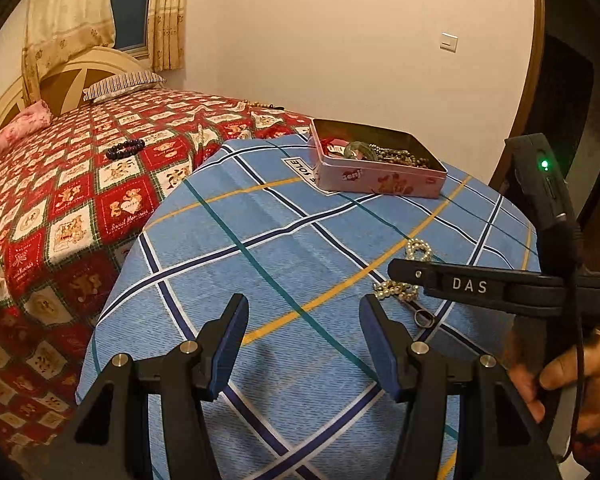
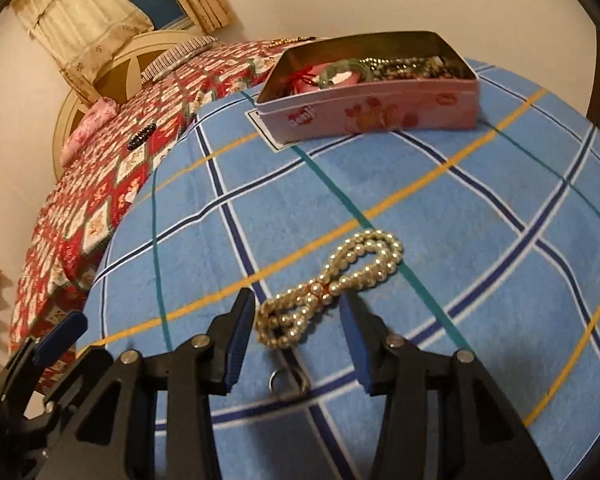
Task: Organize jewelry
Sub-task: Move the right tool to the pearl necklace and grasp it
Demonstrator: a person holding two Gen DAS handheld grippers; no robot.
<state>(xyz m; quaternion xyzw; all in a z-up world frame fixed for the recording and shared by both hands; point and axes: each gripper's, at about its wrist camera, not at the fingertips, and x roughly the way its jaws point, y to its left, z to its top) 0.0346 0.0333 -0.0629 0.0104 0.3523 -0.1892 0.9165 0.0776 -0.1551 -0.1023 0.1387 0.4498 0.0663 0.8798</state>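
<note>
Blue-padded and standing apart, the right tongs [image 2: 298, 320] are being held over the near end of the pearl necklace [image 2: 328, 290], with nothing pressed between the pads; the lower bunch of beads is lying in the gap, and whether either pad is brushing them cannot be told. The necklace is being seen as a doubled loop cinched at the middle, its long axis running away from the tongs and slanting up to the right across the blue checked cloth [image 2: 480, 240] covering the bench. A small metal ring [image 2: 278, 380] is lying just below the beads, nearer the camera. The left tongs [image 1: 304, 344] are likewise being kept released and empty, over bare cloth, with the pearls off to their right and partly hidden behind the other tool. The right hand [image 1: 572, 376] is therefore being judged the nearer one for the pickup. Farther out, toward the cloth's far edge, the pink tin [image 2: 372, 108] is sitting open, already holding a green bangle and beaded strands. A dark bead bracelet [image 1: 126, 149] is lying well apart on the red patterned bed.
</note>
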